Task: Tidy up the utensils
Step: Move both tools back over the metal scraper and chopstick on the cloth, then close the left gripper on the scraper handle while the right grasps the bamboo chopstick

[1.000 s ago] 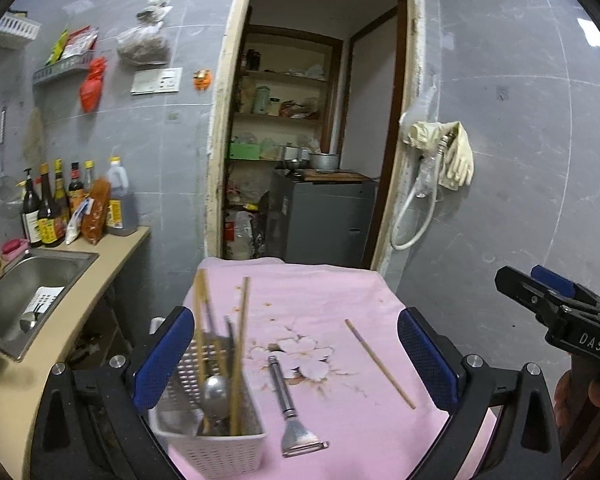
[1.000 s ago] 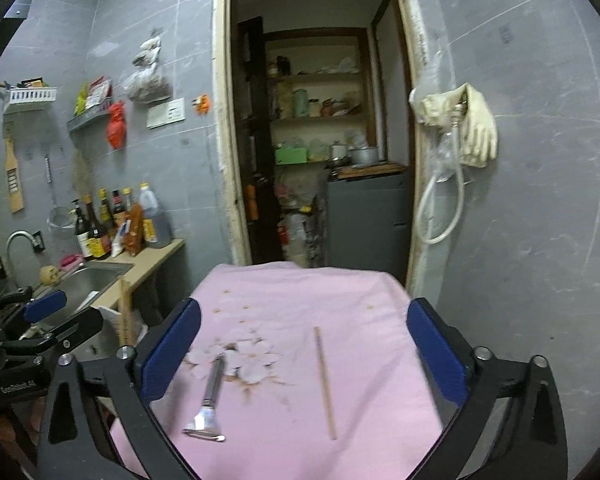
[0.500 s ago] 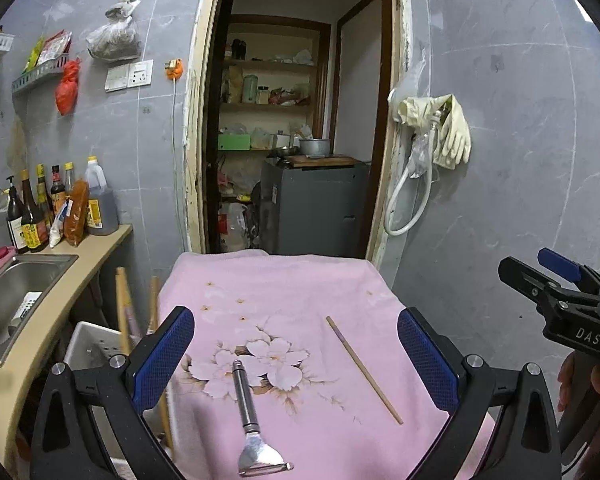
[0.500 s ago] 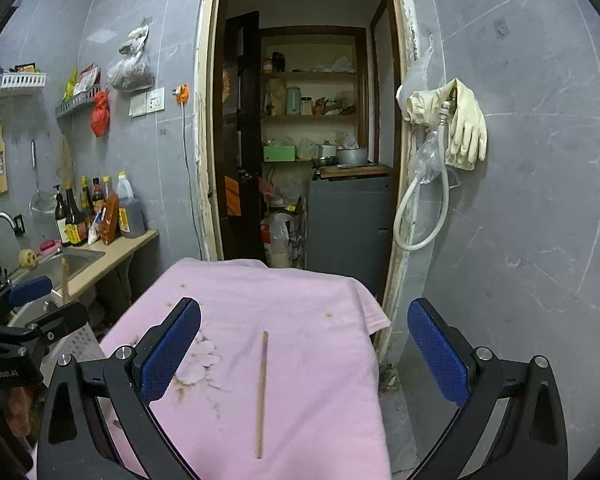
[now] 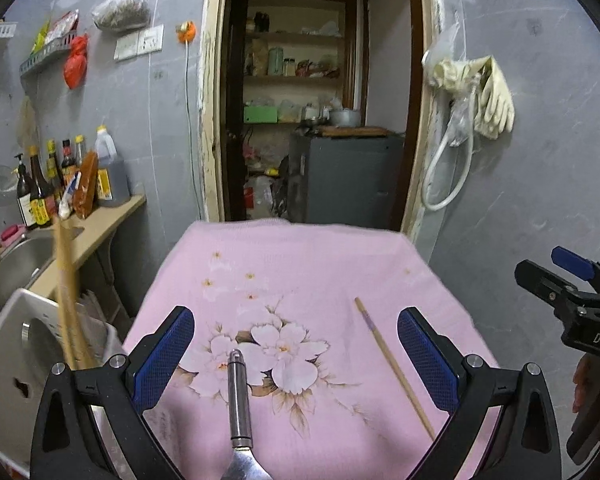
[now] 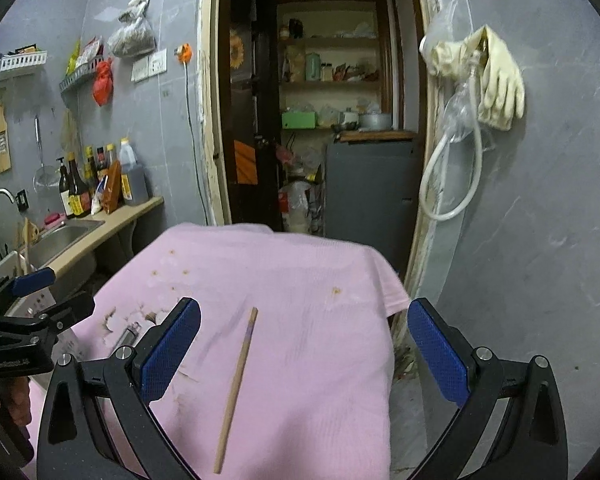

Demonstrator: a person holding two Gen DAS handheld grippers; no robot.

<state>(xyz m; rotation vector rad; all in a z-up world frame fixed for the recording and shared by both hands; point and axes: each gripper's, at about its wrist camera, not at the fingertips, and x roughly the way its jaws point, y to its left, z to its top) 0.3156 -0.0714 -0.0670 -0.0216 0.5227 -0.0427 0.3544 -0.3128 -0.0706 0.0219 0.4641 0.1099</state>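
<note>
A pink floral cloth (image 5: 300,272) with a soft matt weave carries a bare wooden chopstick (image 6: 238,384) and a peeler (image 5: 239,408) with a polished metal handle, beside a white perforated plastic basket (image 5: 4,344) and a brushed steel sink (image 6: 66,238).

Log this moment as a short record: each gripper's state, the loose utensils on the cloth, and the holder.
left gripper: open, empty, over the metal peeler
right gripper: open, empty, over the chopstick
metal peeler: flat on the pink cloth, handle pointing away from the camera
chopstick: single, lying on the cloth, right of the peeler
white basket: at the cloth's left edge, chopsticks standing in it
left to sort: peeler and one chopstick
</note>
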